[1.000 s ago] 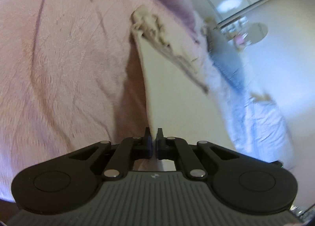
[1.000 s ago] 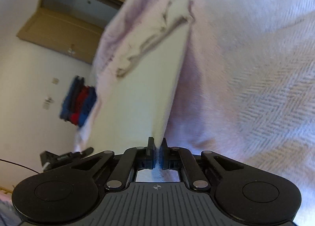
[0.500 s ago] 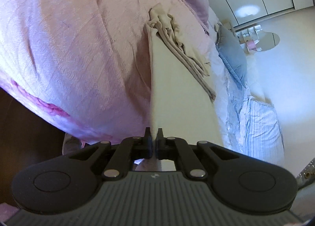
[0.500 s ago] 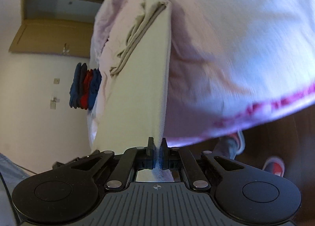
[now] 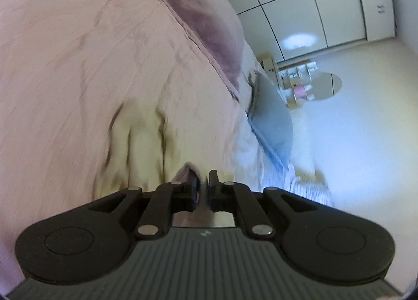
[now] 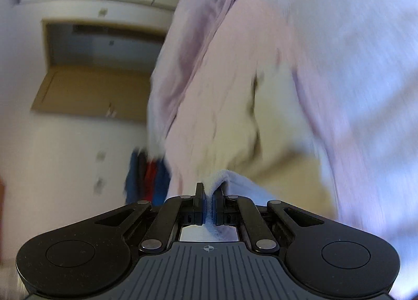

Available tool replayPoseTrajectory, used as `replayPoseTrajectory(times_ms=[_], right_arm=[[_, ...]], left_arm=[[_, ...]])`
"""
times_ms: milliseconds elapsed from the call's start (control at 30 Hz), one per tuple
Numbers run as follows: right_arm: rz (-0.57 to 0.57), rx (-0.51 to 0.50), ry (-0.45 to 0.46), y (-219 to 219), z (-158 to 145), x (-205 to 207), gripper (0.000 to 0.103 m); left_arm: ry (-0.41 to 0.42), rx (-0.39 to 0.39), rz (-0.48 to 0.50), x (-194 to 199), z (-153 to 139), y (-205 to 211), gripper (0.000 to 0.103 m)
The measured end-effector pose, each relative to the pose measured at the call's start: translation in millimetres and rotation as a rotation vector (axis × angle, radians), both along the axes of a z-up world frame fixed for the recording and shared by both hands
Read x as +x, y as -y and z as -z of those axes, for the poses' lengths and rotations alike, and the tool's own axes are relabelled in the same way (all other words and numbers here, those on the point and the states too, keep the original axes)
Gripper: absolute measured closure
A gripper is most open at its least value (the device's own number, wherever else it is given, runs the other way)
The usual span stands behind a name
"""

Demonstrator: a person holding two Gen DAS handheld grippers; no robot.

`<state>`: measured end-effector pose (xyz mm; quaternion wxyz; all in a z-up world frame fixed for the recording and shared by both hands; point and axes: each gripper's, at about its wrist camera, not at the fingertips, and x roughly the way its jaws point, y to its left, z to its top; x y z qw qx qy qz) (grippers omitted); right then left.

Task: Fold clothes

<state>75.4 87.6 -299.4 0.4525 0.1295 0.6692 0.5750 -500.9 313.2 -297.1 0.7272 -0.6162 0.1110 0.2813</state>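
A cream garment (image 5: 146, 143) lies crumpled and blurred on the pink bedspread (image 5: 65, 64). My left gripper (image 5: 203, 182) is shut on an edge of the garment, low over the bed. In the right wrist view the same cream garment (image 6: 235, 127) bunches ahead of my right gripper (image 6: 207, 195), which is shut on a pale fold of its edge (image 6: 230, 182). Both views are motion-blurred.
A mauve blanket (image 5: 209, 25) lies along the far side of the bed. A grey-blue pillow (image 5: 274, 119) and white bedding sit at the right. White wardrobe doors (image 5: 313, 7) stand behind. Blue and red clothes (image 6: 149, 177) hang on the wall at the left.
Both grippers have swung forward over the bed with the garment. The cloth, stretched taut and flat before, now lies slack and bunched on the bedspread.
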Motion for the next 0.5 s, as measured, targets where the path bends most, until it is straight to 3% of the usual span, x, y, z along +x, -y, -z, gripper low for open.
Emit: replayPoseTrajectory(times_ms=[67, 100, 133, 167, 367, 500], right_arm=[[0.076, -0.063, 0.026, -42.1, 16.5, 11.3, 0.093], [0.126, -0.107, 0.027, -58.0, 26.2, 16.4, 0.073], [0.175, -0.150, 0.027, -73.8, 35.9, 21.4, 0.046], [0.208, -0.153, 0.044, -80.8, 38.4, 24.3, 0.041], [0.233, -0.122, 0.197, -72.5, 40.8, 24.9, 0.041], [0.147, -0.112, 0.309, -80.9, 48.8, 7.8, 0.041]], left_arm=[[-0.044, -0.056, -0.030, 14.7, 19.1, -41.1, 0.086], [-0.065, -0.082, -0.041, 20.1, 27.3, -58.8, 0.076], [-0.087, -0.106, -0.051, 24.9, 35.2, -75.7, 0.074], [-0.110, -0.111, -0.050, 24.8, 39.7, -86.0, 0.074], [-0.203, -0.094, 0.076, 24.5, 54.1, -102.1, 0.071], [-0.214, -0.039, 0.160, 48.1, 61.6, -98.9, 0.065]])
